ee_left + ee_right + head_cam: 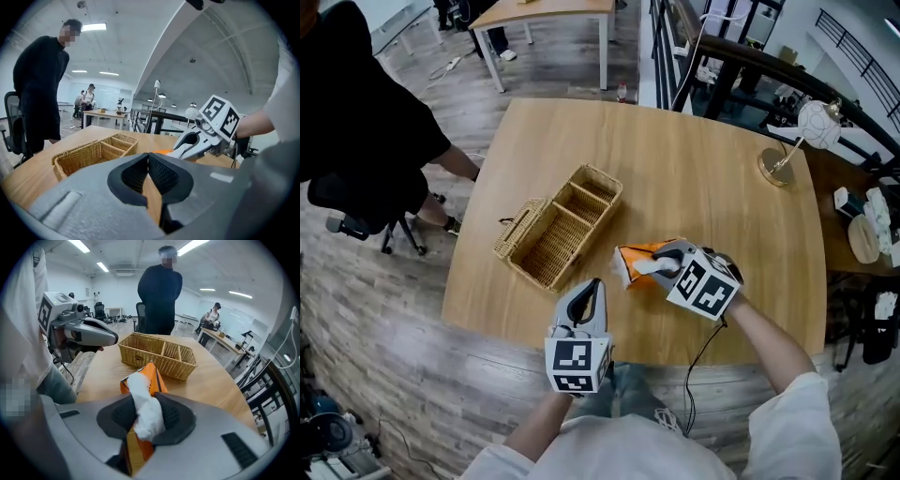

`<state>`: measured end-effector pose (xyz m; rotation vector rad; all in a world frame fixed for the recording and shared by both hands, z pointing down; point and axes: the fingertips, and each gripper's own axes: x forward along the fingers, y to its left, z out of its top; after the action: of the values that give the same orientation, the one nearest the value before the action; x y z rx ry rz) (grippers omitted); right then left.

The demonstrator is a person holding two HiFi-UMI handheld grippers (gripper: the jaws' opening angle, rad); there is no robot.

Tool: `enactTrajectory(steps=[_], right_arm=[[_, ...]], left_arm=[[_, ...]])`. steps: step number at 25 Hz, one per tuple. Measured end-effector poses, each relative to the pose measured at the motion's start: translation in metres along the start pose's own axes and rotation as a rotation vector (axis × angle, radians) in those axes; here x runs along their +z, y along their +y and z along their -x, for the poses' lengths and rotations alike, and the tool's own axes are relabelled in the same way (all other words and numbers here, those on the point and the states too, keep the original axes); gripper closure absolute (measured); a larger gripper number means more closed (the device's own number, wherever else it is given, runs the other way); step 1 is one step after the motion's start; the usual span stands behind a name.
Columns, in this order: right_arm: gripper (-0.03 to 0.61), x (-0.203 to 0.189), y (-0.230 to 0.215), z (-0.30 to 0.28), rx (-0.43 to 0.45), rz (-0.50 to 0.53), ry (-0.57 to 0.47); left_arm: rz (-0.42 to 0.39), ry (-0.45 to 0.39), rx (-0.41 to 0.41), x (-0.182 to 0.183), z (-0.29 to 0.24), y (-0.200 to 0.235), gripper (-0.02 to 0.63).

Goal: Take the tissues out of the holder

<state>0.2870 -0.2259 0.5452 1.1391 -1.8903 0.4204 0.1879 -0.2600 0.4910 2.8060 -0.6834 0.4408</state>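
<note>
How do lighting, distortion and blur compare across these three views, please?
Head view: even light, soft shadows, the table edge bowed by the wide lens. Left gripper view: fisheye circle with dark corners, ceiling lights glaring. Right gripper view: same dark corners, the tissue bright and slightly soft.

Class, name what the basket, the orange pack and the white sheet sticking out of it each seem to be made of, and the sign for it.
The basket: woven wicker or rattan, matt tan, with visible strands. The orange pack: likely thin plastic film, smooth, sharply folded. The white sheet: soft tissue paper, matt, crumpled.
</note>
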Motion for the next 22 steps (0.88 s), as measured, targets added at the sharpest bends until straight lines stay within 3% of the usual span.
enactTrajectory(steps=[16,22], right_arm=[[0.479,-0.022,0.017,-0.033,0.035,-0.002,0.016],[0.478,-0.024,0.018,-0.036,0.033,-0.051,-0.011]], left_arm=[[-0.010,0.068,-0.042,-0.029,-0.013,-0.013,0.603],[-0.002,0.076,-0.033,-0.034,-0.016,-0.008,0.603]])
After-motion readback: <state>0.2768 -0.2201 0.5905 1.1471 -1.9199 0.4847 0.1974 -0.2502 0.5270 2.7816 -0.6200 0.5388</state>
